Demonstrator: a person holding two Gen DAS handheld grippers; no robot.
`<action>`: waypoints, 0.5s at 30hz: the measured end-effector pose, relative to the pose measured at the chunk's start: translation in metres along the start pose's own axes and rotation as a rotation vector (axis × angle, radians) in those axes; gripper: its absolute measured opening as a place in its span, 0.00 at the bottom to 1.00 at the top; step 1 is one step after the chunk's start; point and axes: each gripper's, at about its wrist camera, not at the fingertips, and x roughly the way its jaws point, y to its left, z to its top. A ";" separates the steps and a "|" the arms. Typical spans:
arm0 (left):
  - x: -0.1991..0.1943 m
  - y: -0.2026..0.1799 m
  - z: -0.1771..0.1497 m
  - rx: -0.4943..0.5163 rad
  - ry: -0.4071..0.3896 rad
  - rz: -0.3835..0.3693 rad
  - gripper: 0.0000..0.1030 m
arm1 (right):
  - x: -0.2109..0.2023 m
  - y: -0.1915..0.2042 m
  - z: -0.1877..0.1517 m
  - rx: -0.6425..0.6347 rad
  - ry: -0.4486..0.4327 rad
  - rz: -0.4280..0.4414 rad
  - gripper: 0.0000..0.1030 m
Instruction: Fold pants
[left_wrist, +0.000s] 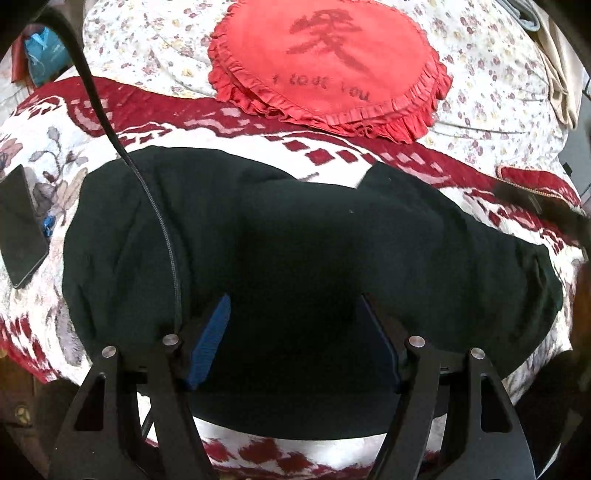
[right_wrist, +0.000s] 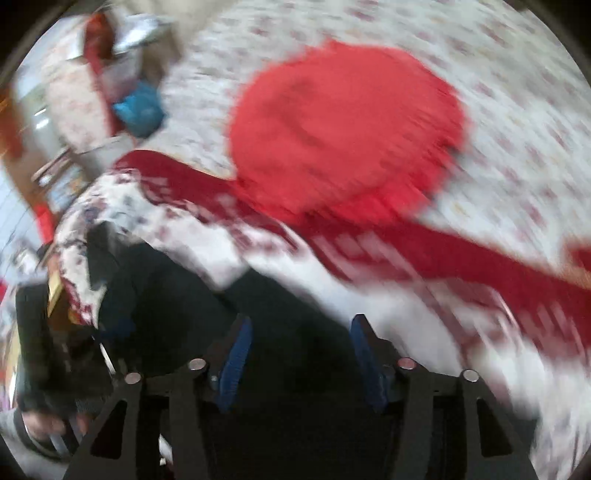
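- Left gripper: nearest the left wrist camera, its blue-padded fingers stood apart over the pants, with dark cloth lying between them; no pad pressed on it.
- Pants: black, spread across the patterned blanket on the bed, running from left to right in the left view (folds hard to read in the dark fabric).
- Right gripper: fingers apart, above the edge of the pants; the view was heavily blurred, and whether cloth touched the pads could not be told.
- Cushion: red, round, frilled, lying beyond the pants on the flowered quilt.
- Phone: dark, flat on the blanket just left of the pants.
- Cable: black, crossing the pants' left end.
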 end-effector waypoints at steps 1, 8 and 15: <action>0.002 0.002 0.000 -0.004 0.006 -0.005 0.69 | 0.017 0.004 0.012 -0.025 0.014 0.027 0.62; 0.005 0.004 -0.004 0.004 0.002 -0.017 0.69 | 0.112 0.026 0.024 -0.119 0.236 0.140 0.25; -0.020 0.019 0.007 -0.055 -0.100 0.003 0.69 | 0.067 0.023 0.036 -0.144 0.087 0.042 0.07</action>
